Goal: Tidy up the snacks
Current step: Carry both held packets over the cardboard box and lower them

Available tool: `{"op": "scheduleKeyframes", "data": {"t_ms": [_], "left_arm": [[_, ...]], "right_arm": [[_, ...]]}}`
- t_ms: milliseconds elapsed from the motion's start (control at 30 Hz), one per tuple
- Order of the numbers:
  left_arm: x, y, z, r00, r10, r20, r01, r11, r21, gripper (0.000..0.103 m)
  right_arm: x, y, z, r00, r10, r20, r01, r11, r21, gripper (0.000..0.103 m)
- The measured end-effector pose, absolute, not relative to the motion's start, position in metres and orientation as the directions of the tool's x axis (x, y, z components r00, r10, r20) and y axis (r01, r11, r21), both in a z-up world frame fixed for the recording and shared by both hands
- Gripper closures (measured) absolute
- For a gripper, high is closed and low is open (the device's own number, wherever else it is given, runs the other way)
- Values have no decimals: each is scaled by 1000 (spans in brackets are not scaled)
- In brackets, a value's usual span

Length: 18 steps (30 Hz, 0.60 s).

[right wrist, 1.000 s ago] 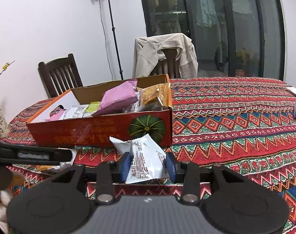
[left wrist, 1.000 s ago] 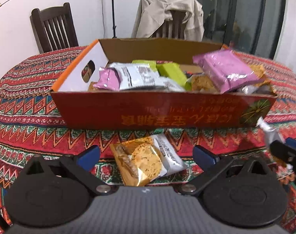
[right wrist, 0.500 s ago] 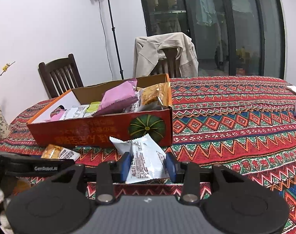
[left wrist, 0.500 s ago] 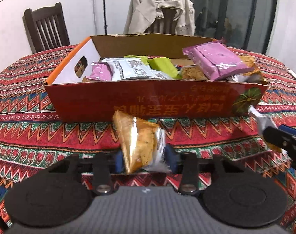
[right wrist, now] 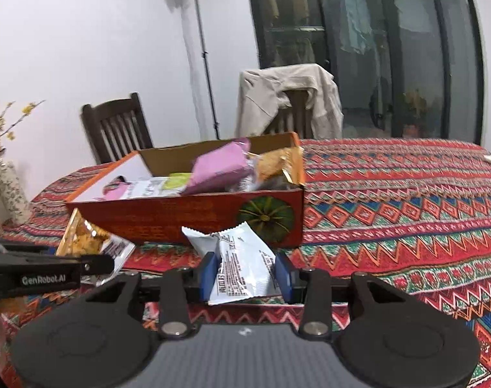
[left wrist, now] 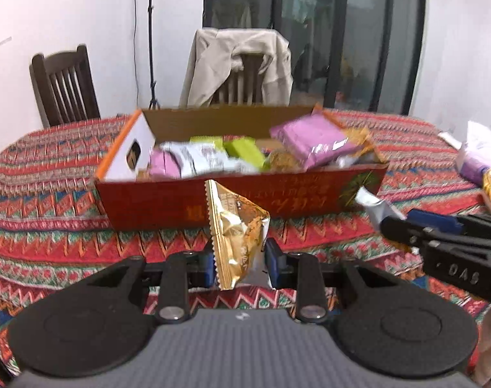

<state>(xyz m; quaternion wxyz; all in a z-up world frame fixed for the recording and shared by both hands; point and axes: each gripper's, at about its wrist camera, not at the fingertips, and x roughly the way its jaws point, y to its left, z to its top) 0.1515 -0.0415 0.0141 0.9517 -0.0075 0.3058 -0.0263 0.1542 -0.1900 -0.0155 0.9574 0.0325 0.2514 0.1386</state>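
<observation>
Two packets were held outside the part-filled box [left wrist: 239, 207]: gold packet [left wrist: 237, 236] in the closing left gripper [left wrist: 239, 265], white packet [right wrist: 242, 265] clamped by the right gripper [right wrist: 245, 274].

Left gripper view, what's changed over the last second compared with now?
The left gripper closed on the golden snack packet, jaws closing further, and lifted it off the tablecloth to stand upright before the box. The right gripper kept its grip on the white packet; the box stayed put.

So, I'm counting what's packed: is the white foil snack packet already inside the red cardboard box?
No, the white foil snack packet sits clamped in the right tool, outside the red cardboard box.
</observation>
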Motion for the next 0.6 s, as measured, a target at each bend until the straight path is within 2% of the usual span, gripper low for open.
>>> {"op": "scheduleKeyframes", "data": {"t_ms": [267, 600], "left_arm": [[165, -33, 60, 876, -48, -480, 44, 999, -20, 73], [218, -18, 88, 910, -18, -414, -20, 996, -88, 73]], "right_arm": [[150, -171, 25, 868, 311, -388, -312, 948, 61, 64], [208, -141, 62, 895, 292, -337, -301, 953, 28, 64]]}}
